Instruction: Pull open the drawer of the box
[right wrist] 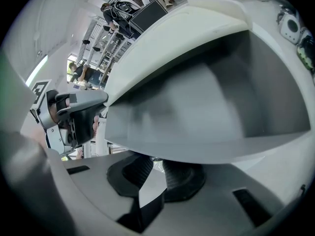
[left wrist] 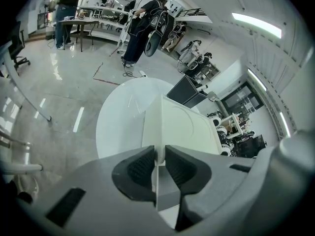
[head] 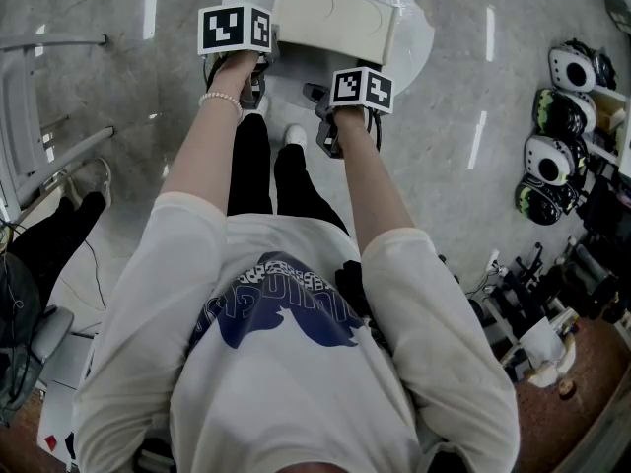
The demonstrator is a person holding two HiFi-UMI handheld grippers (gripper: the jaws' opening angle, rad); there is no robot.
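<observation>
The left gripper point(left wrist: 158, 161) is pinching a thin upright edge of the cream box point(head: 335, 16), its jaws nearly together with that white wall pressed between the ribbed pads, and it is bracing the box on the round white table point(left wrist: 118, 127). The right gripper point(right wrist: 155, 168) is clamping the front lip of the drawer point(right wrist: 197, 112), jaws narrowed onto the rim. The grey hollow showing behind that lip suggests the drawer is sitting part-way out of the box, though the head view is not separating it clearly from the white tabletop. The main risk, as I am judging it, is lying in the two thin grips. If the right pads are holding only the very edge of the lip, a firmer pull is likely to slide them off. If the left pinch is giving way, the whole box is going to skate across the smooth table toward the person instead of the drawer opening. Pulling at a downward slant is also risking tipping the box forward or dragging the drawer fully out
</observation>
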